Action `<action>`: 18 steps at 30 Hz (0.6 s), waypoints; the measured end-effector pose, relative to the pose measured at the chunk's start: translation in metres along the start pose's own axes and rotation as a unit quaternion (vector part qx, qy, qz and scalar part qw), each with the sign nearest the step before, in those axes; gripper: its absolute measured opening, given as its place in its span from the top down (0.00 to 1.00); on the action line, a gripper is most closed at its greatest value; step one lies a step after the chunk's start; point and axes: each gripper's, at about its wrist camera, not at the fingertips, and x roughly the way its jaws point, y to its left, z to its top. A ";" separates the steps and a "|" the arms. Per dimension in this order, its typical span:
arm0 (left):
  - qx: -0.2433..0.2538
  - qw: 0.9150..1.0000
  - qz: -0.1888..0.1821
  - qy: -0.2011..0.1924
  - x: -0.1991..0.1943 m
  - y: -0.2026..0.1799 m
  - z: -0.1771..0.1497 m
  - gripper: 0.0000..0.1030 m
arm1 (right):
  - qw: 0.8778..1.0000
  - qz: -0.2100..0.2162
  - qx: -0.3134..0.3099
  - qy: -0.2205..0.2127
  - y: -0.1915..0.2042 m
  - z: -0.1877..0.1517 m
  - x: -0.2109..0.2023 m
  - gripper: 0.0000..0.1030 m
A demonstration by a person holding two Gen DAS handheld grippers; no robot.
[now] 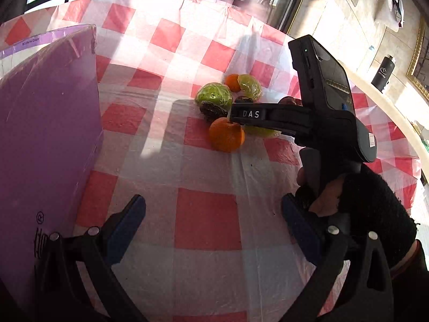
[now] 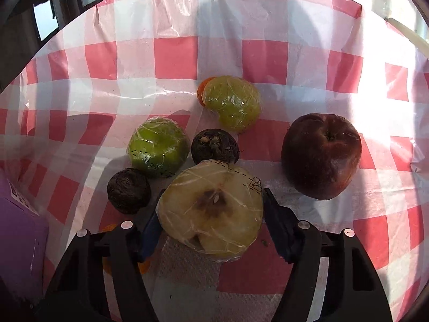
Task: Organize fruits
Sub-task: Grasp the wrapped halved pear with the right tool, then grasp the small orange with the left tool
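In the right wrist view we saw the right gripper (image 2: 211,214) low in the frame, its jaws standing on both sides of a cut apple half (image 2: 211,209) wrapped in clear film. The blue pads (image 2: 278,222) were close against the sides of this half, so the jaws seemed closed on it, with the cut face turned toward the camera. The half was near the counter (image 2: 268,53), which carried a red and white checked cloth; we could not tell whether it was lifted or touching the cloth.

Above it in the frame lay the other fruits. A wrapped green apple (image 2: 158,147) was at the left of centre, and a dark wrinkled fruit (image 2: 214,146) sat just beside it on its right. A second dark fruit (image 2: 128,190) lay lower left, near the left jaw. Higher up, a wrapped yellow-green piece (image 2: 233,103) partly hid a small orange (image 2: 202,91) behind it. A dark red apple (image 2: 321,155) stood apart at the right.

In the left wrist view the left gripper (image 1: 211,214) was at the bottom of the frame, its jaws wide open and holding nothing, above the bare cloth. A purple box (image 1: 48,134) filled the left side. A larger orange (image 1: 226,134) lay near the centre of the frame, touching the tip of the right gripper.
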 end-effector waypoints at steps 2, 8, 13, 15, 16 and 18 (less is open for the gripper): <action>-0.001 1.000 -0.001 0.001 0.000 0.000 0.000 0.02 | 1.000 0.020 0.021 -0.007 -0.013 -0.009 -0.009 0.40; -0.002 1.000 0.001 0.004 0.000 0.001 0.000 0.02 | 0.995 0.034 0.081 -0.045 -0.057 -0.055 -0.058 0.40; 0.004 1.000 -0.005 0.013 0.001 -0.001 -0.001 0.02 | 0.985 0.054 0.146 -0.073 -0.101 -0.085 -0.088 0.40; 0.007 1.000 -0.003 0.017 0.001 -0.002 -0.002 0.02 | 0.975 0.078 0.190 -0.087 -0.120 -0.097 -0.094 0.40; 0.005 1.000 0.001 0.020 0.003 -0.001 -0.001 0.02 | 0.969 0.091 0.211 -0.096 -0.127 -0.102 -0.096 0.40; 0.002 0.999 0.004 0.039 0.009 0.000 0.002 0.02 | 0.962 0.102 0.227 -0.113 -0.131 -0.103 -0.098 0.40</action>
